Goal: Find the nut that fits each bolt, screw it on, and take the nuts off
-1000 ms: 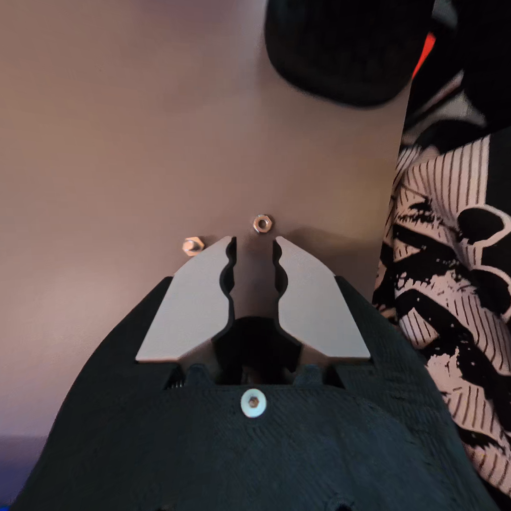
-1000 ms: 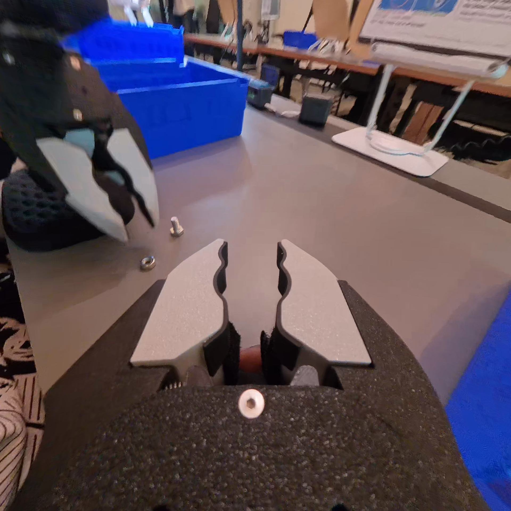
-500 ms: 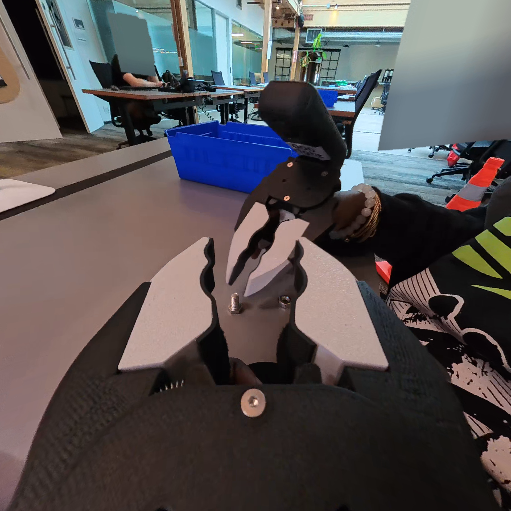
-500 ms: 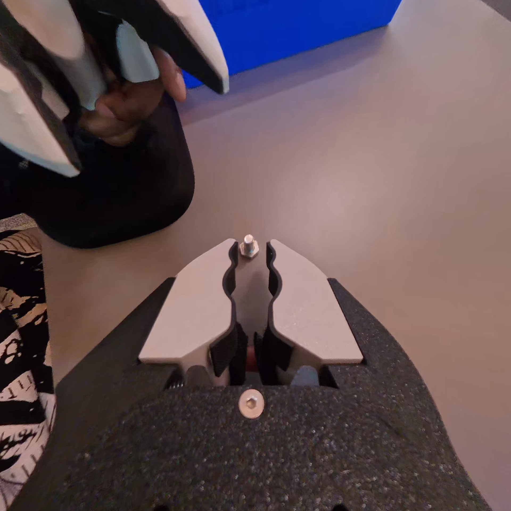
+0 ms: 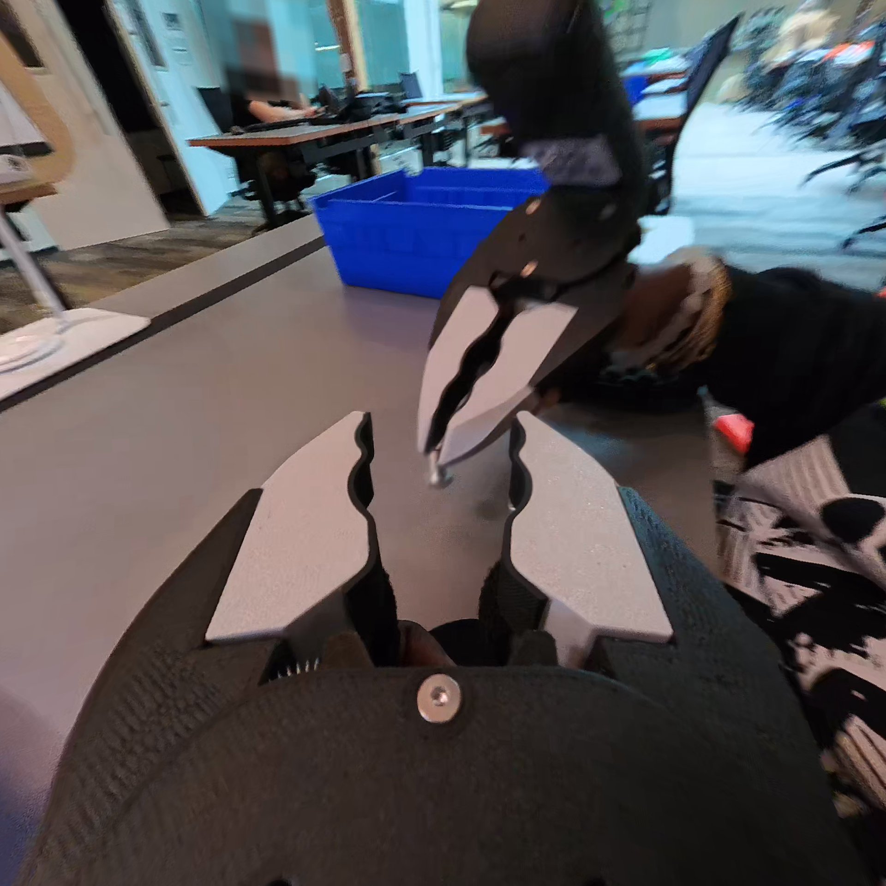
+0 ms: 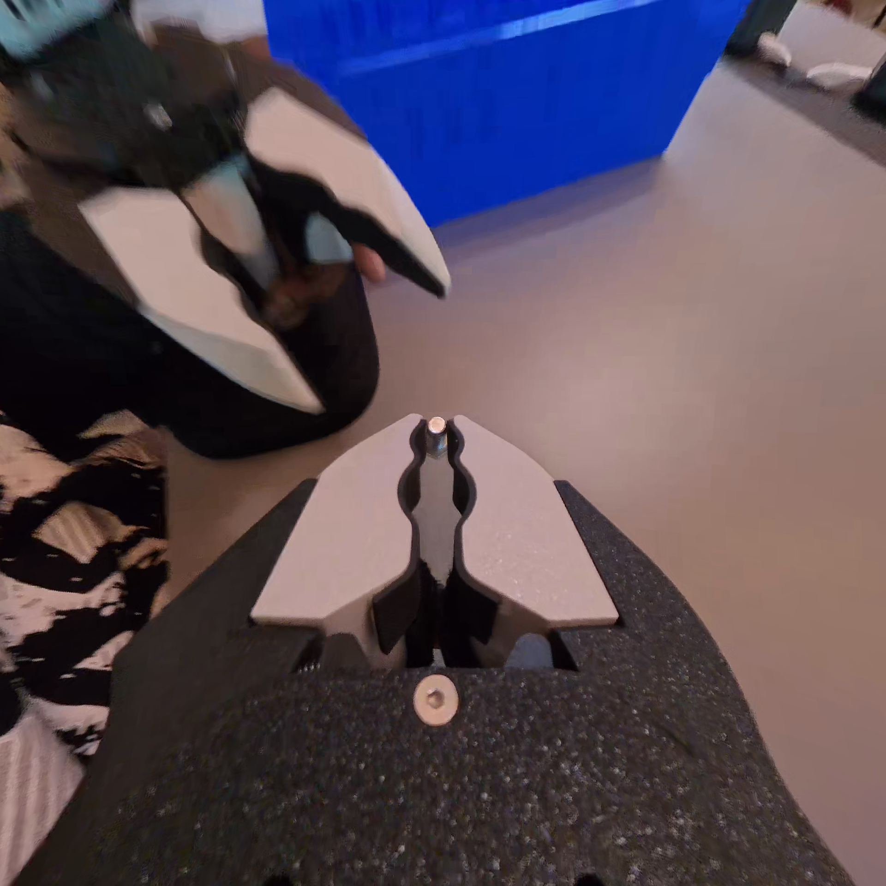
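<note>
Shiny metal bolt (image 6: 437, 438), matt table (image 6: 671, 383)

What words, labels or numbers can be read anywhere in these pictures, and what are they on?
Nothing can be read clearly.
Grey label on the right hand-held gripper: blurred, unreadable.
Wall notices by the doorway: too small and blurred.
Blue bin and bolt: no legible markings.

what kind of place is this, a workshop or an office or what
Most likely an open-plan office or lab: rows of desks with office chairs behind, and a grey worktable holding a blue parts bin.
</note>
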Demonstrator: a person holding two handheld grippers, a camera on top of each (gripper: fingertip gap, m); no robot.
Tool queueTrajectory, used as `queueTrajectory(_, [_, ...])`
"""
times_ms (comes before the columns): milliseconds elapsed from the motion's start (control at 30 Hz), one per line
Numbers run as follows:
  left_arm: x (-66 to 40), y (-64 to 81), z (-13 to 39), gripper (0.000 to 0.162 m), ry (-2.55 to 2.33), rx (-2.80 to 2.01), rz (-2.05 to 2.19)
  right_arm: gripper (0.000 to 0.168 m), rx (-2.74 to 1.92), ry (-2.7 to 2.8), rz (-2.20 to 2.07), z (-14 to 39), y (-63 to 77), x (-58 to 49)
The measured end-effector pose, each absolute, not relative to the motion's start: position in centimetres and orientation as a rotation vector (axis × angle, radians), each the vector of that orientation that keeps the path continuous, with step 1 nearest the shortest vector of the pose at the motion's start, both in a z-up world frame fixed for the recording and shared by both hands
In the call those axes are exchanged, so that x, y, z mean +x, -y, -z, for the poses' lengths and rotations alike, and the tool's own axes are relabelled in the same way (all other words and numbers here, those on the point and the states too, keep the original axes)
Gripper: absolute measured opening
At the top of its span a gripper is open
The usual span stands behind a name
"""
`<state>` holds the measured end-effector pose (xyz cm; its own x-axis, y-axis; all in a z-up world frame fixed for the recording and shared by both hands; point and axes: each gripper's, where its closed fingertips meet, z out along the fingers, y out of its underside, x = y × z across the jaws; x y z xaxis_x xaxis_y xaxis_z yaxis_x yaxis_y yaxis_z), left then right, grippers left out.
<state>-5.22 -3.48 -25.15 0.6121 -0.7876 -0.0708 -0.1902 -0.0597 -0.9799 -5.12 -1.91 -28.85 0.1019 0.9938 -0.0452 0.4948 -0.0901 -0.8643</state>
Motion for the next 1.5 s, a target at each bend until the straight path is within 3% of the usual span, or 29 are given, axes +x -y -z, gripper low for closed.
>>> queueTrajectory(233, [-4.4,2.9,25.0,0.042,-0.813,-1.567,0.351,0.008,-1.576,1.359,-0.995,22.6,3.4,-4.8])
queueTrajectory(433, [-4.5,2.6,24.6,0.028,-0.774,-1.554,0.322,0.008,-1.602,1.336,-0.966,22.4,3.7,-5.3])
queueTrajectory(867, [-4.6,2.5,24.8,0.015,-0.781,-1.546,0.296,0.008,-1.618,1.260,-1.052,22.0,3.4,-5.8])
queueTrajectory(933, [-4.7,2.6,24.6,0.015,-0.761,-1.546,0.341,0.021,-1.601,1.285,-1.055,21.9,3.4,-5.5])
queueTrajectory(1067, [-5.2,3.0,24.1,0.015,-0.729,-1.527,0.454,0.030,-1.653,1.564,-0.973,25.3,4.3,-3.5])
queueTrajectory(1233, [-5.0,3.3,24.3,0.015,-0.750,-1.518,0.497,0.029,-1.698,2.035,-0.665,32.2,5.1,-0.9])
queueTrajectory(1500, [-4.9,3.4,24.4,0.015,-0.756,-1.518,0.515,0.025,-1.513,2.342,-0.552,33.5,4.8,-1.8])
